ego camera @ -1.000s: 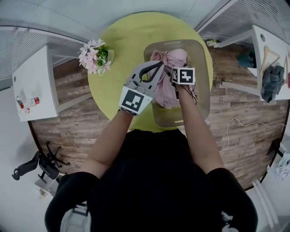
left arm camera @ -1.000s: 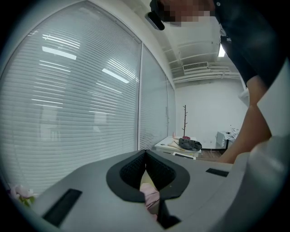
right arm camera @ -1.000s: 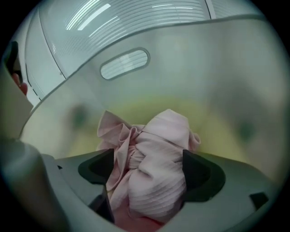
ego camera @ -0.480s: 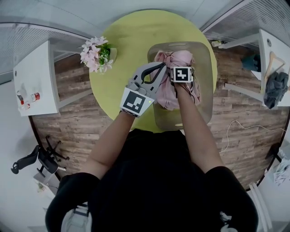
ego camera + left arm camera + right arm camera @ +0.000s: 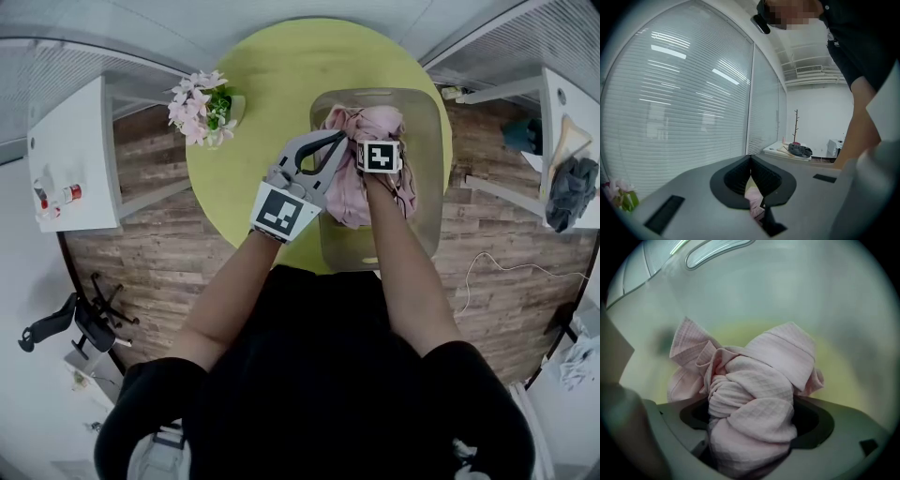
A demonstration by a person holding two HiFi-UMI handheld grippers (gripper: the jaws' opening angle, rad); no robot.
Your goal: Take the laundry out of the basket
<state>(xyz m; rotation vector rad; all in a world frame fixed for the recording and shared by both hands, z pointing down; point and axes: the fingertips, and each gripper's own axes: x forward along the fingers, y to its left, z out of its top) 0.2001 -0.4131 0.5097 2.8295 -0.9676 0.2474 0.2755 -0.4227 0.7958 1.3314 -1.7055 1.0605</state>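
Observation:
A translucent basket (image 5: 427, 187) stands on the round green table (image 5: 272, 75) with a crumpled pink waffle-weave garment (image 5: 361, 122) inside. My right gripper (image 5: 377, 150) points down into the basket. In the right gripper view its jaws stand wide on either side of the bunched pink garment (image 5: 754, 390), which fills the gap between them (image 5: 750, 427). My left gripper (image 5: 336, 141) lies at the basket's left rim, its tips against the cloth. In the left gripper view its pads meet, shut (image 5: 751, 164), aimed up at the window blinds. A sliver of pink shows below them.
A pot of pink flowers (image 5: 199, 110) sits on the table's left edge. A white side table (image 5: 75, 159) stands at the left and another with dark clothes (image 5: 574, 187) at the right. An office chair (image 5: 66, 328) is on the wooden floor.
Both grippers stay at the basket over the pink garment. Only the head view has shifted slightly.

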